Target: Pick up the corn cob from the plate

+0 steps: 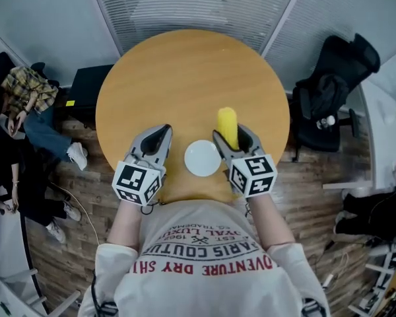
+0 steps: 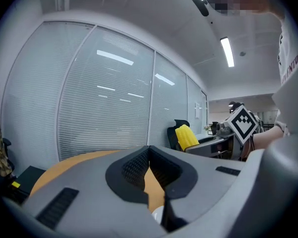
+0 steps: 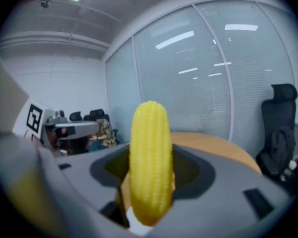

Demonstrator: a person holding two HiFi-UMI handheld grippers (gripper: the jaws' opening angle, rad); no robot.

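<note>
My right gripper (image 1: 228, 136) is shut on the yellow corn cob (image 1: 228, 127), which stands up between its jaws above the round wooden table (image 1: 185, 78). In the right gripper view the corn cob (image 3: 150, 167) fills the middle, upright and clamped at its lower part. The small white plate (image 1: 202, 158) lies bare on the table between the two grippers, just left of the right one. My left gripper (image 1: 160, 137) hovers left of the plate with its jaws closed together and nothing in them (image 2: 149, 170). The corn cob (image 2: 186, 137) also shows far right in the left gripper view.
A black office chair (image 1: 331, 88) stands right of the table, a white desk (image 1: 386, 137) beyond it. A dark box (image 1: 86, 88) and a seated person (image 1: 26, 104) are at the left. Glass walls with blinds (image 1: 198, 5) run behind the table.
</note>
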